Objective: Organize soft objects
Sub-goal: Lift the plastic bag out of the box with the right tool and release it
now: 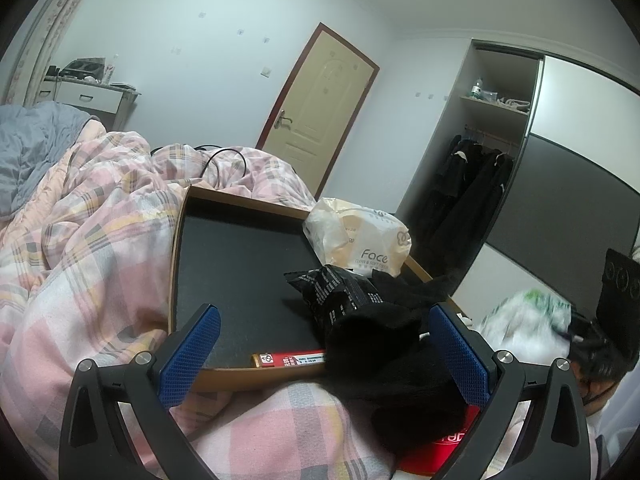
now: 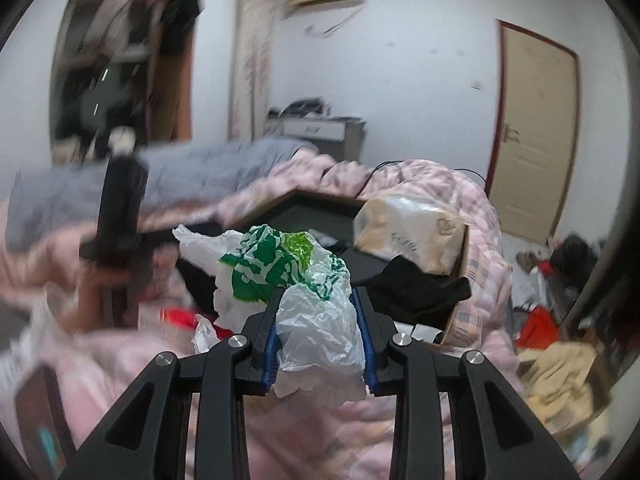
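A shallow cardboard tray [image 1: 188, 216] with a dark floor lies on the pink plaid quilt. In it are a white "Face" tissue pack [image 1: 360, 240], a black printed packet [image 1: 340, 292], a red and gold box [image 1: 292, 359] and black cloth [image 1: 396, 344] hanging over its near edge. My left gripper [image 1: 324, 356] is open, just above the tray's near edge, with the black cloth between its fingers but not pinched. My right gripper [image 2: 318, 328] is shut on a crumpled white and green plastic bag [image 2: 288, 272], held above the quilt near the tray [image 2: 280, 204].
The bed holds a rumpled pink plaid quilt [image 1: 80, 240] and a grey blanket [image 1: 32, 140]. A door [image 1: 316, 112] and an open wardrobe [image 1: 480, 152] with dark coats stand beyond. A red item [image 1: 440, 444] lies under the black cloth. Clutter covers the floor [image 2: 560, 320] at right.
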{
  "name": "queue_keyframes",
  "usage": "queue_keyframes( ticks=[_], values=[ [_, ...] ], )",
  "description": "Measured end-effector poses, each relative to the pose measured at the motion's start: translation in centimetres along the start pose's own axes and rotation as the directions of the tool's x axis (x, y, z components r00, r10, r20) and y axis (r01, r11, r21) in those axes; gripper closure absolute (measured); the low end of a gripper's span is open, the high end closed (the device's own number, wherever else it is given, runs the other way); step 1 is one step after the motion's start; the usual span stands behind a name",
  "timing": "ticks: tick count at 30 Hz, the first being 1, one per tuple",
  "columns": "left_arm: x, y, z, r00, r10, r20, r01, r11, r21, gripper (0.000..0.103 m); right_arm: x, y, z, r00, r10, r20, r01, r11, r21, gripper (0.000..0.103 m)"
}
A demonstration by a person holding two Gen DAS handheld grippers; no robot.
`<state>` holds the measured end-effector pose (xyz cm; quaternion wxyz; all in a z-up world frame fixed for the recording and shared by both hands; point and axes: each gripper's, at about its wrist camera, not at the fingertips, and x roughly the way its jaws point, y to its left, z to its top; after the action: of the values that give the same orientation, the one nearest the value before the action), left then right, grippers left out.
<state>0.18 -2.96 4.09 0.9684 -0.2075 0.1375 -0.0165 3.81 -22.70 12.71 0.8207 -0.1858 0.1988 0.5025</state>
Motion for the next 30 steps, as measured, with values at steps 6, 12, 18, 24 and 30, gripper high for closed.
queue_keyframes(
  ticks=[6, 12, 18, 24, 30],
  values=[
    [-0.1, -0.1, 0.0, 1.000, -0.001, 0.000, 0.001, 1.000, -0.002, 0.000, 0.6, -1.0, -1.1, 0.995, 0.020, -0.093, -0.025, 0.998, -0.057, 0.067],
    [-0.1, -0.2, -0.1, 1.000, -0.001, 0.000, 0.001, 1.000, -0.003, 0.000, -3.6, -1.3, -1.3, 0.998, 0.037, 0.055, -0.032, 0.996, -0.085, 0.011],
    [-0.1, -0.1, 0.0, 1.000, -0.001, 0.000, 0.001, 1.000, -0.003, 0.000, -4.1, -2.0, -0.5, 0.979, 0.008, 0.204, -0.001, 0.999, -0.035, 0.011],
    [-0.1, -0.1, 0.0, 1.000, -0.001, 0.001, 0.001, 1.000, -0.005, 0.000, -3.2, -4.3, -0.5, 0.944, -0.155, 0.291, 0.128, 0.986, 0.110, 0.011],
    [-0.1, -0.1, 0.0, 1.000, -0.001, 0.000, 0.001, 1.000, -0.005, 0.000, -2.9, -8.8, -2.3, 0.874, -0.317, 0.369, 0.189, 0.920, 0.344, 0.001]
  ],
)
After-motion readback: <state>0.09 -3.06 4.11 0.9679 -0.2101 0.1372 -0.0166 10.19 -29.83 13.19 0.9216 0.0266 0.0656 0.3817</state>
